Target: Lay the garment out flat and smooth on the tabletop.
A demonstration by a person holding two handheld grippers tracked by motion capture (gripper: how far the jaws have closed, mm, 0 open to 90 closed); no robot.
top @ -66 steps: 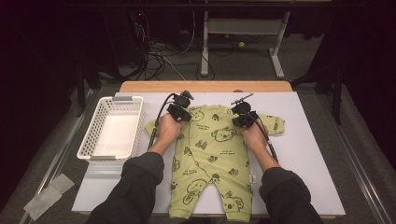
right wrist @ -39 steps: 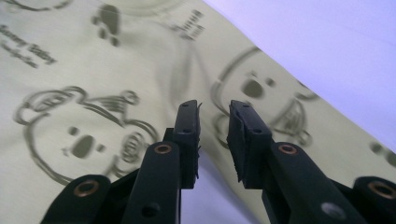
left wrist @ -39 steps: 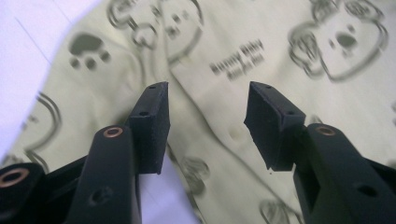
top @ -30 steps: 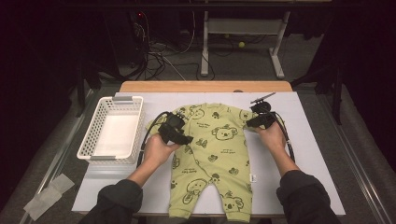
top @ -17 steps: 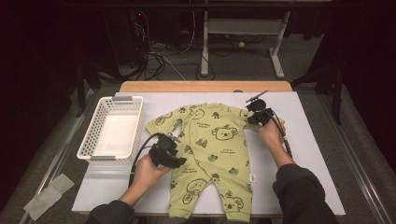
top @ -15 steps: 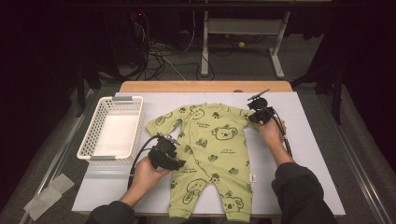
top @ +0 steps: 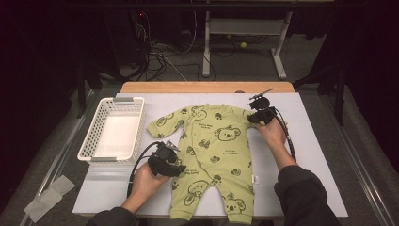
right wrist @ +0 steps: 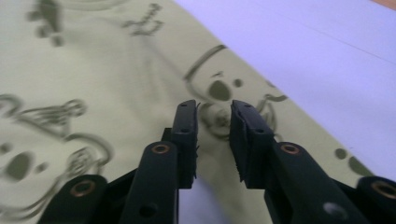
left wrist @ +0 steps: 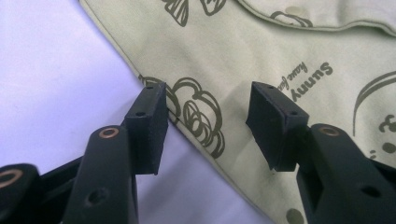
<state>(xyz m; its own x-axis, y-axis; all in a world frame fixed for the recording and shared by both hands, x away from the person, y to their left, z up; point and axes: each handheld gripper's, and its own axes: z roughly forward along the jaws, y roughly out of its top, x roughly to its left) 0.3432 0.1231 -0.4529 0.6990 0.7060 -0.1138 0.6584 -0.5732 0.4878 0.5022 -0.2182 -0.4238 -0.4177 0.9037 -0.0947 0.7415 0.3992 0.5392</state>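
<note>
The pale green koala-print cotton baby romper lies flat mid-table on the white mat, its left edge between the wide-open left gripper, while the right gripper, jaws narrowly parted and just reopening, straddles its right sleeve edge.

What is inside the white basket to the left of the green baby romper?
Nothing visible: the white basket shows a bare white floor in the high view. Its near wall hides a thin strip of that floor. The green baby romper lies flat on the white sheet beside it.
</note>
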